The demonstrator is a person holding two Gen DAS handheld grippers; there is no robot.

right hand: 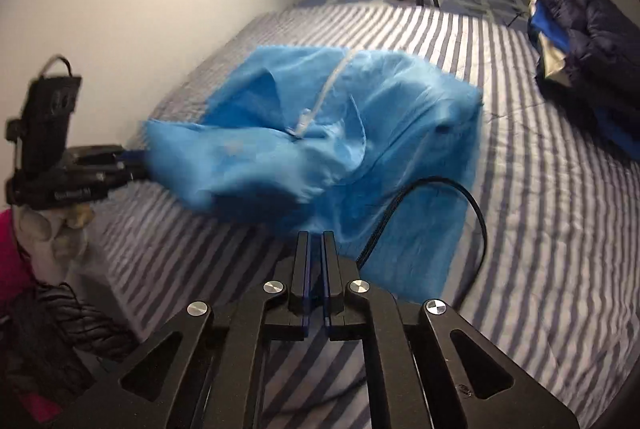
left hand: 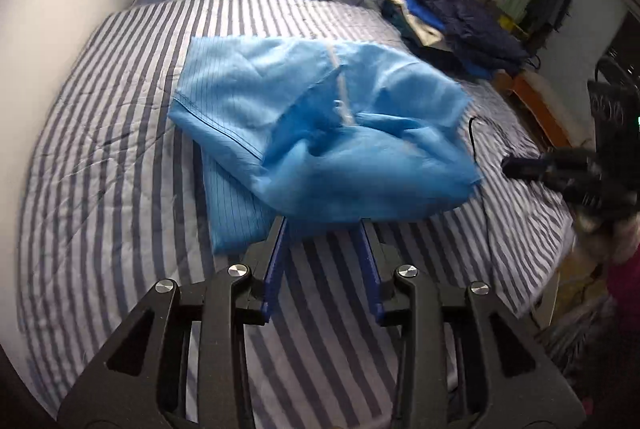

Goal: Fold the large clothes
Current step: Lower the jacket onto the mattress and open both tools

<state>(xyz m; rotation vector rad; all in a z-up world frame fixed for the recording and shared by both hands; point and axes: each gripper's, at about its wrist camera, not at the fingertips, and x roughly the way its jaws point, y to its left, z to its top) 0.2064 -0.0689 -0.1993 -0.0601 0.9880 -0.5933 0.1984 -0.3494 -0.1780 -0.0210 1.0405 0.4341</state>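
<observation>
Grippers tilt down over the striped bed [left hand: 100,149]: left gripper [left hand: 324,223] jaws apart at the blue garment's [left hand: 320,133] edge, right gripper [right hand: 316,235] jaws together, seemingly empty. Lettering on left gripper blurred, unreadable.

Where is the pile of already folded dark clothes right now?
The dark folded pile lies on the striped bed, upper right in both wrist views, right of the light blue garment and apart from it.
</observation>
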